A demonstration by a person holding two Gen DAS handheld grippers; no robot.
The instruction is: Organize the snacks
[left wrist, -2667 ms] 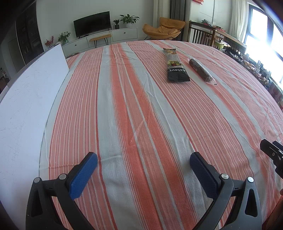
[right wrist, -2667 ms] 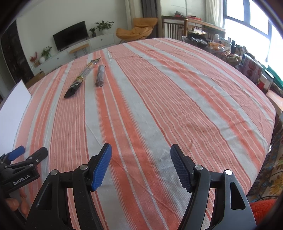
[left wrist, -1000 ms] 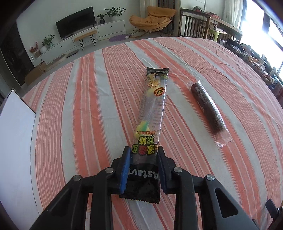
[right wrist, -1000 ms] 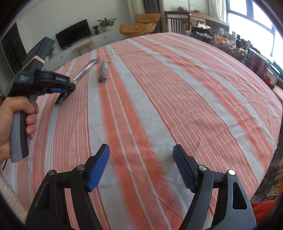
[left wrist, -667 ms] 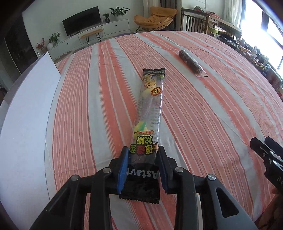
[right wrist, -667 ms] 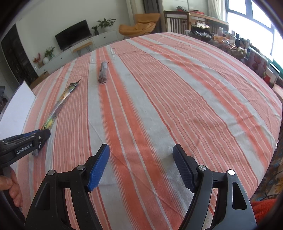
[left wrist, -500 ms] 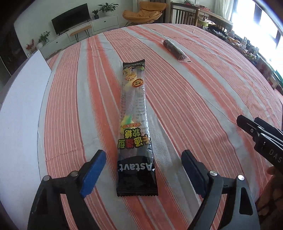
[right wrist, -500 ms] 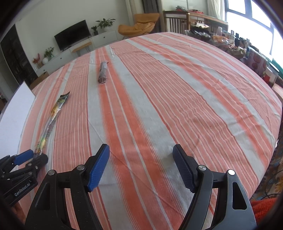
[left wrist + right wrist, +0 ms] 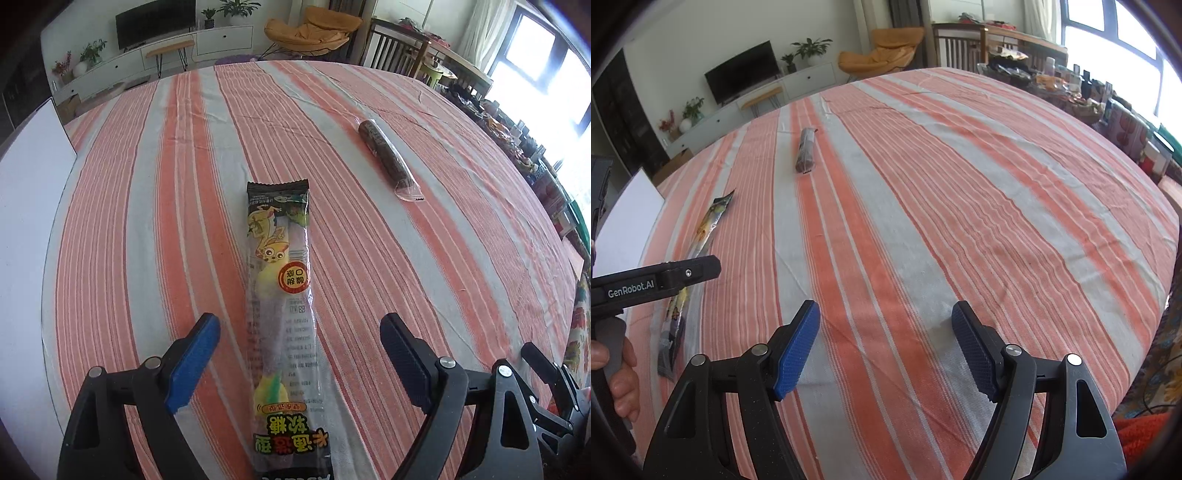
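Two snacks lie on the striped table (image 9: 369, 258): a long candy pack (image 9: 280, 314) and, well apart beyond it to the right, a dark roll (image 9: 386, 155) in clear wrap. Left tool (image 9: 299, 362) stands wide open, its pads on either side of the pack's near half without touching it. Right tool (image 9: 886, 347) is also wide open over bare cloth, holding nothing.
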